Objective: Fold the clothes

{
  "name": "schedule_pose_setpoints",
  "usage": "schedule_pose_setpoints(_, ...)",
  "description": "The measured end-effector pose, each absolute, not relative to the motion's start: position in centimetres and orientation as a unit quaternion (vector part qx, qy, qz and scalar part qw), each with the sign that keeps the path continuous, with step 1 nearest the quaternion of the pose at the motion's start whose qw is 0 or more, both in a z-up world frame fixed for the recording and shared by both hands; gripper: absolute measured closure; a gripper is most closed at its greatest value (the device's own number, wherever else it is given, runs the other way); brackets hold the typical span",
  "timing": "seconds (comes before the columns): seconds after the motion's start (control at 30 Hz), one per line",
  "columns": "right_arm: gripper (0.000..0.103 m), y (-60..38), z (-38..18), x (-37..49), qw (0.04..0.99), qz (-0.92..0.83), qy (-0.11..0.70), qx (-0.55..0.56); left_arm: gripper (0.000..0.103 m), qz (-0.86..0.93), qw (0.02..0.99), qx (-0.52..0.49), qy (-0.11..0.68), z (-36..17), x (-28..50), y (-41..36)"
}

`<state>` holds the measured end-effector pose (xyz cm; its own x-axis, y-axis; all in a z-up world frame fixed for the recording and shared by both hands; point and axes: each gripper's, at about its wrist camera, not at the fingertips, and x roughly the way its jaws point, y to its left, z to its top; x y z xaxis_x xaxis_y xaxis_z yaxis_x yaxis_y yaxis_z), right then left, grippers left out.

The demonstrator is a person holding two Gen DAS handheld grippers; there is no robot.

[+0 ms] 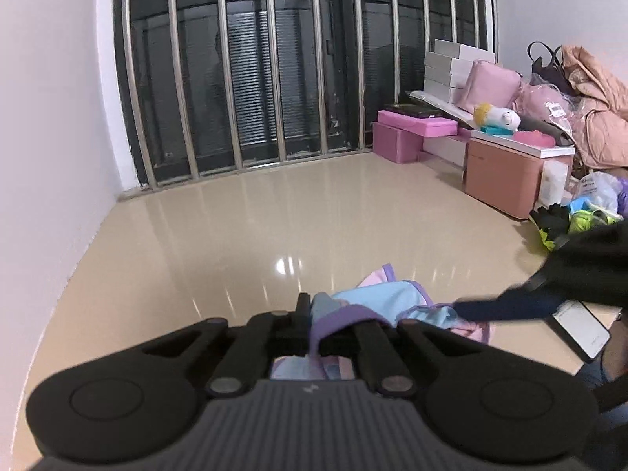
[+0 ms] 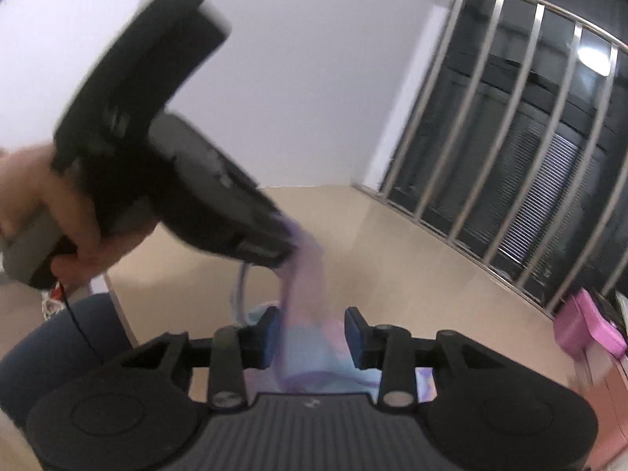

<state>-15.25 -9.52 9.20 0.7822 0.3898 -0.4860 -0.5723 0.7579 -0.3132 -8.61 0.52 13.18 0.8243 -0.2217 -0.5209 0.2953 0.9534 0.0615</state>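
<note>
A small garment (image 1: pixel 376 298) in light blue, pink and purple hangs over the beige floor. My left gripper (image 1: pixel 312 310) is shut on its purple edge, and the cloth drapes over one finger. From the right, my right gripper (image 1: pixel 463 307) comes in blurred and reaches the garment's far side. In the right wrist view the garment (image 2: pixel 310 274) hangs down from the left gripper (image 2: pixel 284 253), held in a person's hand (image 2: pixel 23 204). Its cloth runs between the blue pads (image 2: pixel 271 333) of my right gripper (image 2: pixel 312 333), which stand apart and do not press on it.
A barred dark window (image 1: pixel 255 78) closes the far side. Pink boxes (image 1: pixel 408 133), a plush toy (image 1: pixel 496 115), a peach box (image 1: pixel 502 176) and a pile of clothes (image 1: pixel 596 117) crowd the right. A phone (image 1: pixel 581 329) lies on the floor beside a blue-trousered knee (image 2: pixel 59 337).
</note>
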Motion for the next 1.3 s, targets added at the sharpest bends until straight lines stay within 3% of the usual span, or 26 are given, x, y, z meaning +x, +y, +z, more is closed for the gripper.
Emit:
schedule_pose_setpoints(0.1,0.07,-7.9,8.2,-14.7,0.912,0.278,0.212,-0.216,0.101,-0.137,0.951,0.046,0.272,13.1,-8.8,1.8)
schedule_pose_setpoints(0.17,0.081,-7.1,7.6,-13.8,0.912,0.272,0.214,-0.22,0.101,-0.137,0.951,0.041,0.275,13.0,-8.9,2.4)
schedule_pose_setpoints(0.23,0.101,-6.4,6.9,-13.2,0.91,0.262,0.222,-0.233,0.1,-0.132,0.95,0.039,0.279,12.7,-9.0,2.6)
schedule_pose_setpoints(0.27,0.102,-6.4,6.8,-13.3,0.913,0.246,0.226,-0.233,0.097,-0.126,0.95,0.04,0.282,12.5,-8.9,2.8)
schedule_pose_setpoints(0.33,0.102,-6.9,7.2,-13.4,0.924,0.209,0.225,-0.228,0.077,-0.095,0.95,0.054,0.293,11.8,-8.6,3.1)
schedule_pose_setpoints(0.37,0.102,-7.5,7.8,-13.5,0.931,0.187,0.22,-0.221,0.049,-0.076,0.948,0.065,0.303,11.2,-8.5,3.0)
schedule_pose_setpoints(0.4,0.102,-8.1,8.4,-13.5,0.938,0.166,0.214,-0.215,0.04,-0.069,0.945,0.067,0.313,10.7,-8.4,3.0)
schedule_pose_setpoints(0.63,0.102,-14.5,11.7,-15.2,0.961,0.086,0.199,-0.171,0.039,-0.047,0.929,0.082,0.357,7.8,-9.7,1.7)
schedule_pose_setpoints(0.8,0.101,-14.5,8.9,-17.1,0.941,0.119,0.262,-0.177,0.067,-0.042,0.927,0.111,0.355,7.5,-10.5,1.0)
schedule_pose_setpoints(0.93,0.101,-13.8,7.9,-17.6,0.935,0.125,0.275,-0.183,0.066,-0.046,0.928,0.158,0.334,7.5,-11.1,-0.1)
schedule_pose_setpoints(1.0,0.101,-13.7,7.9,-17.5,0.934,0.131,0.28,-0.178,0.051,-0.05,0.93,0.184,0.316,7.6,-11.7,-0.8)
schedule_pose_setpoints(1.07,0.101,-13.4,7.8,-17.2,0.932,0.138,0.282,-0.182,0.051,-0.054,0.931,0.205,0.298,7.7,-12.1,-1.5)
schedule_pose_setpoints(1.13,0.101,-13.2,7.6,-17.6,0.93,0.142,0.285,-0.185,0.076,-0.061,0.933,0.203,0.29,7.9,-12.2,-1.8)
schedule_pose_setpoints(1.17,0.101,-13.1,7.4,-17.6,0.928,0.141,0.288,-0.189,0.099,-0.063,0.935,0.2,0.287,8.1,-12.2,-1.8)
schedule_pose_setpoints(1.23,0.101,-13.2,6.9,-17.5,0.926,0.131,0.293,-0.197,0.101,-0.054,0.94,0.172,0.289,8.5,-12.0,-1.1)
schedule_pose_setpoints(1.3,0.093,-13.4,6.1,-17.5,0.925,0.114,0.297,-0.207,0.101,-0.037,0.947,0.144,0.285,9.0,-11.9,0.1)
